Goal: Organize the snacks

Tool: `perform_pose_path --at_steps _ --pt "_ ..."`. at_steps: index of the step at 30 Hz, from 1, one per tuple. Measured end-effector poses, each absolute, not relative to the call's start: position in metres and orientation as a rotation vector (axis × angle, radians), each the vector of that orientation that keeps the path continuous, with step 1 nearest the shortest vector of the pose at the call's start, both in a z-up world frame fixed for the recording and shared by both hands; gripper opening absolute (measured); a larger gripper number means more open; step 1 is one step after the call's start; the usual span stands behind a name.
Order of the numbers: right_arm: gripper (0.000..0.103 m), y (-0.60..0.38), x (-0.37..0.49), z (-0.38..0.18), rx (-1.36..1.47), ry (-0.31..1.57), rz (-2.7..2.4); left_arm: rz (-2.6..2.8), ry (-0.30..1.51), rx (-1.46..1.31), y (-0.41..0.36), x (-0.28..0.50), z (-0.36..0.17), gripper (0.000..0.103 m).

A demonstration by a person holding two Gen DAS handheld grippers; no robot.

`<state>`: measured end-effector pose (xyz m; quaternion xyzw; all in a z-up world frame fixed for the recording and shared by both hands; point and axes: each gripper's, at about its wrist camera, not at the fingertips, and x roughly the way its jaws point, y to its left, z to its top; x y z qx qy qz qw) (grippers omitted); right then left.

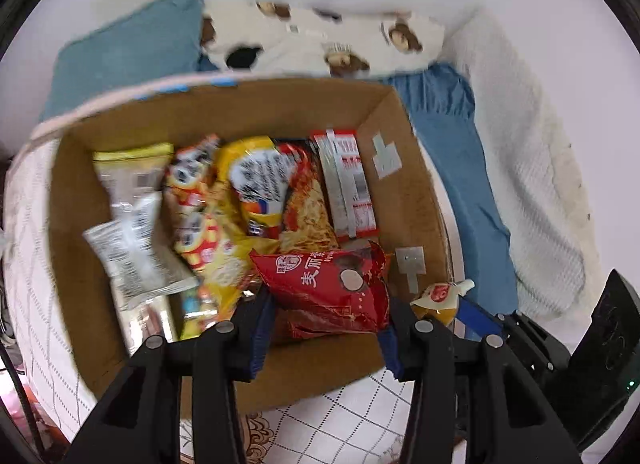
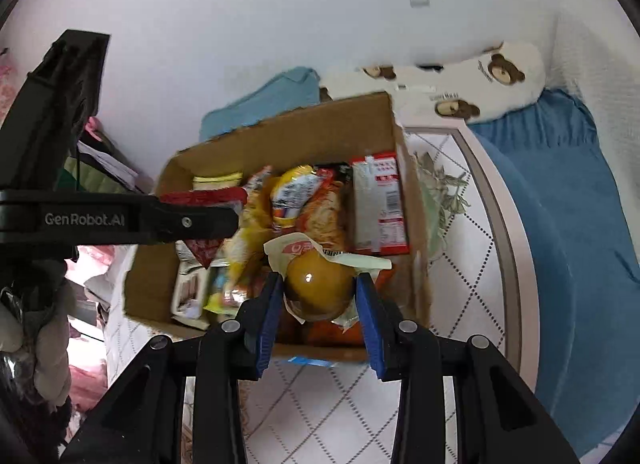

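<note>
Two hand-held grippers hang over a cardboard box (image 1: 404, 200) that sits on a white quilted cover with a dotted diamond pattern (image 2: 316, 396), in a room with a plain white wall (image 2: 280, 16). Behind the box lie a teal cushion (image 1: 128, 52) and a cream pillow printed with brown bears (image 2: 508, 72); a blue sheet (image 2: 576, 224) runs along the right.

Left hand-held gripper (image 1: 326, 328) is clamped on a red snack bag (image 1: 332, 284), whose long axis runs roughly across between the blue pads (image 1: 262, 328), above the box's near end. Right hand-held gripper (image 2: 318, 300) grips a round amber jelly cup (image 2: 320, 284) with its torn foil lid (image 2: 304, 250) pointing away from the camera. Both are above the noodle packets (image 1: 308, 200), yellow bags (image 1: 224, 260) and a red-and-white carton (image 2: 382, 204) standing lengthwise by the right wall.
</note>
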<state>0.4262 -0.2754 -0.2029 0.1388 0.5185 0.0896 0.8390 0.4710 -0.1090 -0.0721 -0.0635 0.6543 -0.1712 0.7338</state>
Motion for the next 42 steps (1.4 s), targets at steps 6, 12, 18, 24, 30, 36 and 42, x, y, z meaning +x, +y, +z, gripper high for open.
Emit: perform_pose_path --at_steps 6,12,18,24,30,36,42 --pt "0.09 -0.287 0.445 -0.224 0.314 1.187 0.139 -0.419 1.517 -0.066 -0.111 0.481 -0.098 0.09" --pt "0.099 -0.288 0.442 -0.231 0.316 1.215 0.112 -0.371 1.487 -0.06 -0.097 0.479 -0.1 0.094" --pt "0.099 -0.281 0.448 -0.231 0.264 1.225 0.096 -0.243 1.376 0.008 -0.07 0.466 -0.086 0.094" --pt "0.1 -0.273 0.448 -0.225 0.193 1.205 0.056 -0.143 1.311 0.004 -0.039 0.45 -0.08 0.094" --pt "0.1 -0.262 0.444 -0.214 0.14 1.172 0.04 -0.083 1.256 -0.02 -0.019 0.432 -0.071 0.094" --pt "0.101 -0.252 0.436 -0.198 0.094 1.133 0.036 -0.056 1.218 -0.011 -0.013 0.416 -0.061 0.094" --pt "0.101 -0.245 0.422 -0.18 0.077 1.09 0.034 -0.045 1.176 -0.025 -0.009 0.401 -0.046 0.094"
